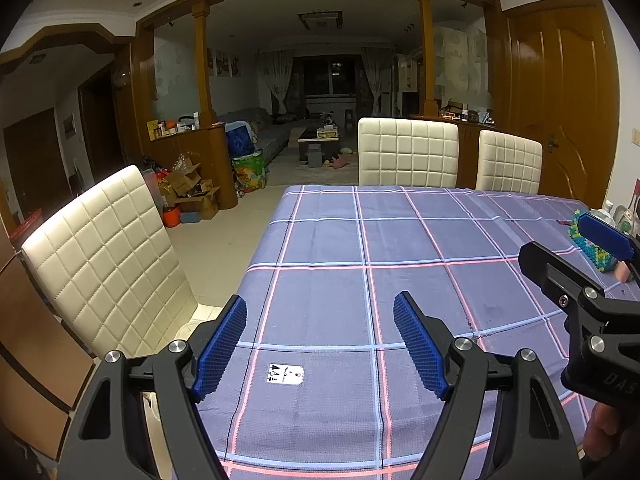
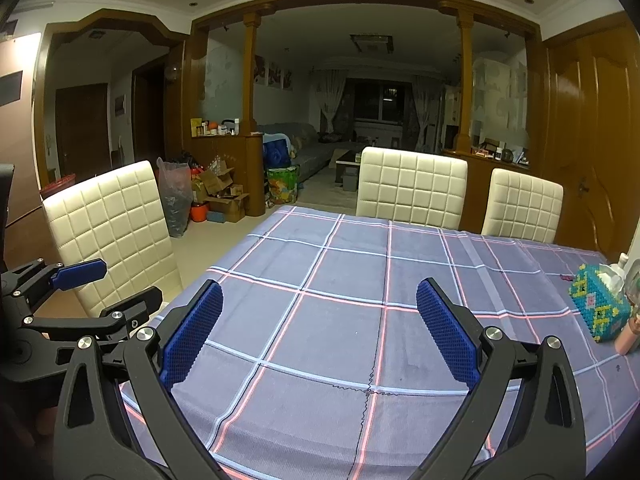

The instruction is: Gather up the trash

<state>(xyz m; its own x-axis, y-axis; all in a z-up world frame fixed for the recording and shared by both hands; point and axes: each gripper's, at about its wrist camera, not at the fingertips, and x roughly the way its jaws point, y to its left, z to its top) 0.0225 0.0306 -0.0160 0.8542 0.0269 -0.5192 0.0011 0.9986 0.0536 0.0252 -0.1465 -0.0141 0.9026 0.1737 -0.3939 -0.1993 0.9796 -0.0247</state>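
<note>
Left gripper (image 1: 320, 336) level over near counter edge, fingers spread wide, nothing between. Right gripper (image 2: 320, 330) alongside, same height, likewise spread and empty. Small white label (image 1: 285, 373) flat on counter (image 1: 400, 240), just below and between left fingers; print too small to read. Whether it counts as trash unclear. Beaded box (image 2: 598, 304) well right of right gripper, beside pink item (image 2: 628, 338) and bottles cut off by frame edge. Chair (image 1: 104, 256) left of counter.

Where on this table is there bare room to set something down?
The checked tablecloth lies bare from both open grippers to the two far chairs. Only the right edge is crowded, around the beaded box. A small label lies near the left gripper.
</note>
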